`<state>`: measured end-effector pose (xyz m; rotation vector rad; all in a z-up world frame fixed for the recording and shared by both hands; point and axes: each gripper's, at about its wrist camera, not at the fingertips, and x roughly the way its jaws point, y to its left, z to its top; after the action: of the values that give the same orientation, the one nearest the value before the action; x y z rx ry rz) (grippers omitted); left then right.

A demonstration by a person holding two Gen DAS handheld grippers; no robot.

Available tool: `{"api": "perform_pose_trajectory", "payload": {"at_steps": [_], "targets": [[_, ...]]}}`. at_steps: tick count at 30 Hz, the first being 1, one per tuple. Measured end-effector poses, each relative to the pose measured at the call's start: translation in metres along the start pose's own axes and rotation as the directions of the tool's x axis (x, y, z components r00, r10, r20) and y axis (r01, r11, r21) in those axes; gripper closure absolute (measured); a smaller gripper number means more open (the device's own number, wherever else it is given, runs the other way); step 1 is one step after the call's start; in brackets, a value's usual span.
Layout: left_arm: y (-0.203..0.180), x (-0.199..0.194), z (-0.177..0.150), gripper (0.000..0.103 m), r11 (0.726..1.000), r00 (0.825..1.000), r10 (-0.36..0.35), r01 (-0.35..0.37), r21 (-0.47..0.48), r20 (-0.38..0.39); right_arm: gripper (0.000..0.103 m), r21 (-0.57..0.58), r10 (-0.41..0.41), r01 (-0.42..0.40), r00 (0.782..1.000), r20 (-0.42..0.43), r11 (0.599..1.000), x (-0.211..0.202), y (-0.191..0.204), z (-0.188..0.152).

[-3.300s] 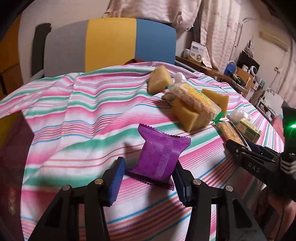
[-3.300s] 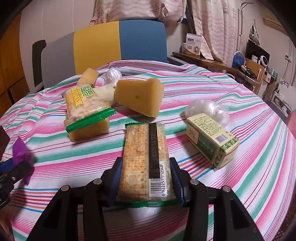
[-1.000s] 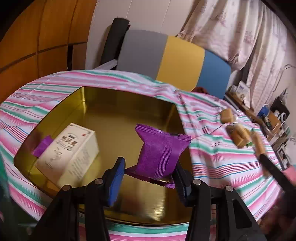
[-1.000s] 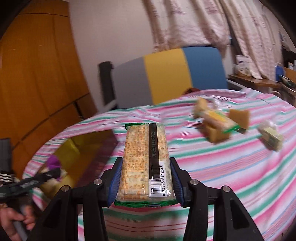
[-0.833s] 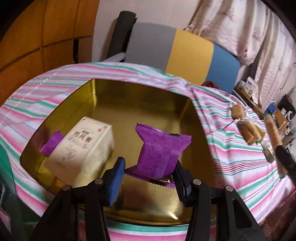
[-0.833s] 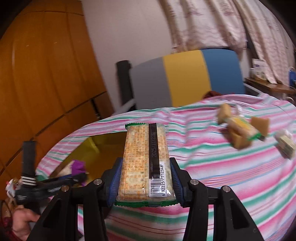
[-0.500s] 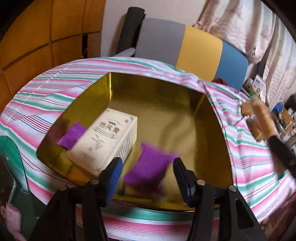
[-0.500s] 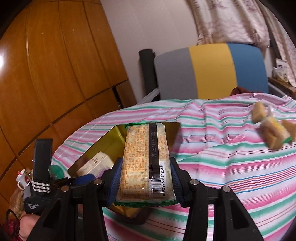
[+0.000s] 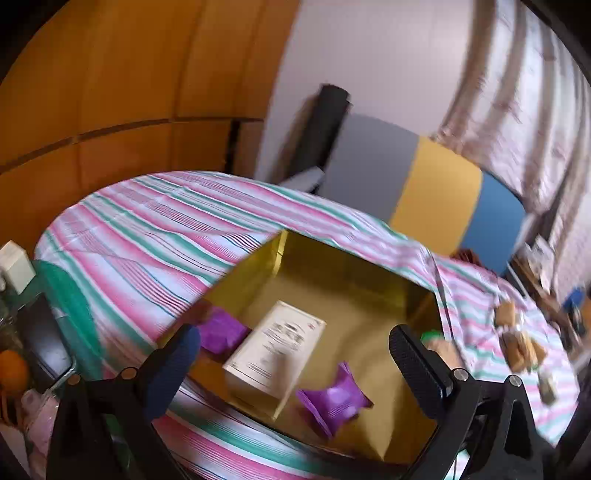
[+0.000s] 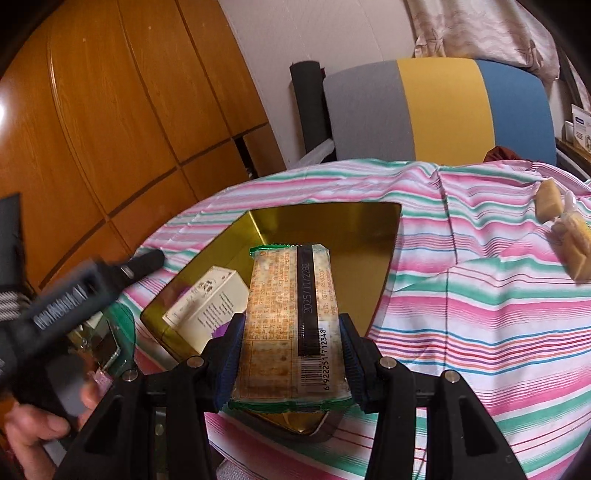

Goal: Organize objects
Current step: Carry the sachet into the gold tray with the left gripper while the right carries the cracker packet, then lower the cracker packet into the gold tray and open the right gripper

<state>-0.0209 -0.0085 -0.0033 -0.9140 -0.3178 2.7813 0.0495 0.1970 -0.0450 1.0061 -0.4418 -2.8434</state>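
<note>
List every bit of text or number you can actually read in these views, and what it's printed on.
"2025/11/22": dark strip on the cracker packet in the right gripper.
"6 922251 712348": beneath its barcode.
Packet's remaining print: too small to read.
Cream carton in the gold tin: print blurred.
Left gripper lettering: motion-blurred.

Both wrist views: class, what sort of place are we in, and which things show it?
Probably a lived-in home room, not a lab: a striped tablecloth over the table, wood-panelled doors, a patterned curtain and a tricolour chair.
</note>
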Motion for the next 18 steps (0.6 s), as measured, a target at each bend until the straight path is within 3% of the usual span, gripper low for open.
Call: {"api": "perform_pose_trajectory", "payload": {"at_steps": [8, 18], "targets": [[0.023, -0.004, 0.011, 0.000, 0.992, 0.999, 0.046, -0.047, -0.118, -0.004, 0.054, -0.029, -0.022, 0.021, 0.998, -0.057, 0.999, 0.023, 0.010, -0.005], [0.018, 0.000, 0.007, 0.000, 0.994, 0.999, 0.044, -0.046, -0.103, -0.025, 0.053, -0.009, -0.059, 0.058, 0.995, -0.082, 0.998, 0.028, 0.008, -0.007]]}}
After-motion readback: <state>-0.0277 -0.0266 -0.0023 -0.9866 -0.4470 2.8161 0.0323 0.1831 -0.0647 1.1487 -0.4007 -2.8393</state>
